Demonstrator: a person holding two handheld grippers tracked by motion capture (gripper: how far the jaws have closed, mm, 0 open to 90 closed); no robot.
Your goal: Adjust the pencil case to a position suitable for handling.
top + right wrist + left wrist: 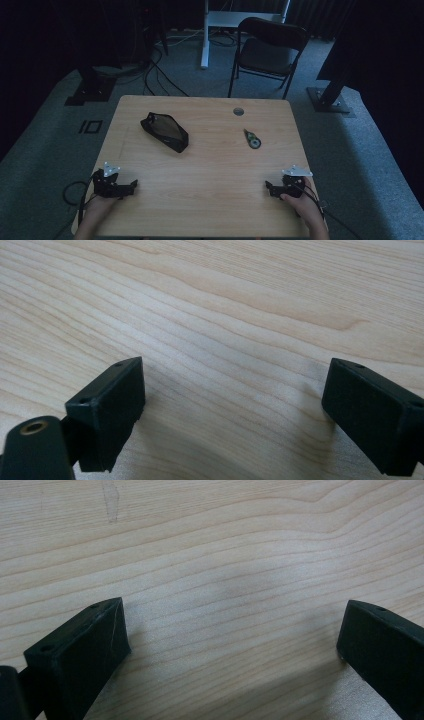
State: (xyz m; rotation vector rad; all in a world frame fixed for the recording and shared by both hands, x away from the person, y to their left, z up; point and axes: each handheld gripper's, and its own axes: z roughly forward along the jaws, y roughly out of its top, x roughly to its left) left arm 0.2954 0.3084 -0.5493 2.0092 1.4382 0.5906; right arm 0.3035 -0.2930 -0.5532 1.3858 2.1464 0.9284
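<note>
Dim room: grey carpet floor [40, 130]; black folding chair [268, 50] beyond wooden table [210, 170]; white desk leg [204, 35] beside chair; cables [160, 75].

- table [210, 165]: light wood, centre of frame, grommet hole [238, 111] near its far edge
- folding chair [267, 50]: dark, top centre-right, behind the table
- white desk leg [205, 35]: top centre, left of the chair
- cables [155, 70]: on grey carpet, upper left
- dark stand bases [90, 90]: upper left and right edge

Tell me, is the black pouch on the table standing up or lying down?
Lying down: the black pouch rests flat on the table.
</note>
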